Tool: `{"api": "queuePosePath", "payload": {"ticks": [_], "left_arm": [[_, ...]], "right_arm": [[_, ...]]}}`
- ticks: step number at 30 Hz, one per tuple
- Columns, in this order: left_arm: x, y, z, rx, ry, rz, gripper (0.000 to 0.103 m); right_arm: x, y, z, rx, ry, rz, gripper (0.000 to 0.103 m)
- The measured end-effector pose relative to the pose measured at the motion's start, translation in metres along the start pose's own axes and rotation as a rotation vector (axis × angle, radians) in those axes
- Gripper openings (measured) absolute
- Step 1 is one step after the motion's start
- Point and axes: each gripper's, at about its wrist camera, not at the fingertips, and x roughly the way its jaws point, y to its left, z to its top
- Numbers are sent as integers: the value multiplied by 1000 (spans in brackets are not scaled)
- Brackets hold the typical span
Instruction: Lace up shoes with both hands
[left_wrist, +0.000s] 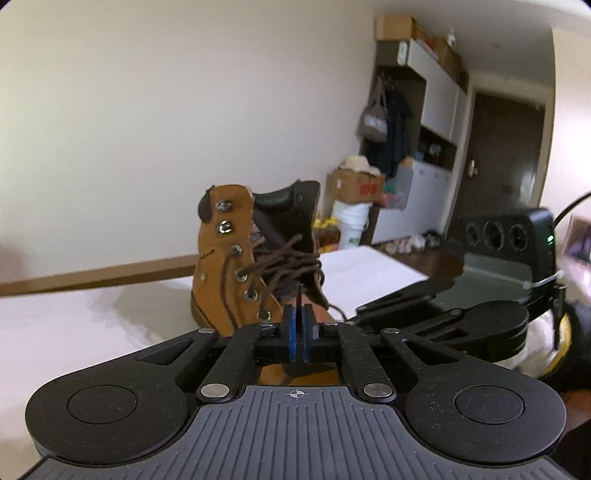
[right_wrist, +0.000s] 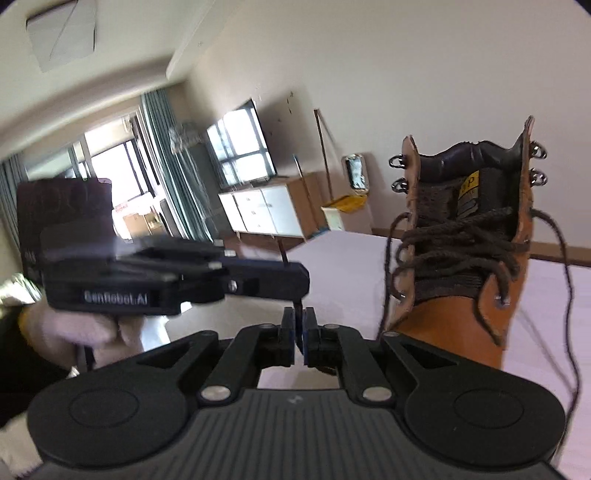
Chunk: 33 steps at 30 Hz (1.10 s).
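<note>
Tan boot (left_wrist: 236, 258) upright on white bed (left_wrist: 74, 325), dark brown lace (left_wrist: 284, 266) crisscrossed loosely through lower eyelets, top hooks bare. Left gripper (left_wrist: 298, 328) just before boot's toe, fingers (left_wrist: 291, 332) pressed together, pinching thin lace end that sticks up between blue pads. Right gripper (right_wrist: 299, 332) left of boot in its own view, fingers (right_wrist: 287, 332) nearly closed on dark lace strand running down from left gripper above. Cardboard box (left_wrist: 356, 186) in far corner
</note>
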Motion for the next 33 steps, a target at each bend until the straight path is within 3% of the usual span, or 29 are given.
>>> {"api": "queuePosePath", "payload": {"ticks": [4, 8, 12, 17, 20, 27, 33], "left_arm": [[4, -13, 7, 146, 49, 50, 3], [17, -36, 9, 326, 100, 69, 3], [23, -50, 10, 405, 116, 61, 3], [27, -61, 9, 442, 114, 48, 3], [27, -64, 7, 448, 111, 45, 3], [20, -71, 5, 458, 72, 19, 6], [23, -74, 6, 476, 66, 13, 4]], "right_arm": [[-13, 11, 4, -76, -43, -85, 16], [-32, 12, 8, -78, -96, -78, 16], [-40, 11, 13, -99, -109, -77, 16], [-44, 11, 13, -111, -111, -79, 16], [-41, 6, 13, -88, -109, -91, 4], [-50, -35, 8, 219, -164, 45, 3], [-46, -53, 5, 325, -164, 106, 3]]}}
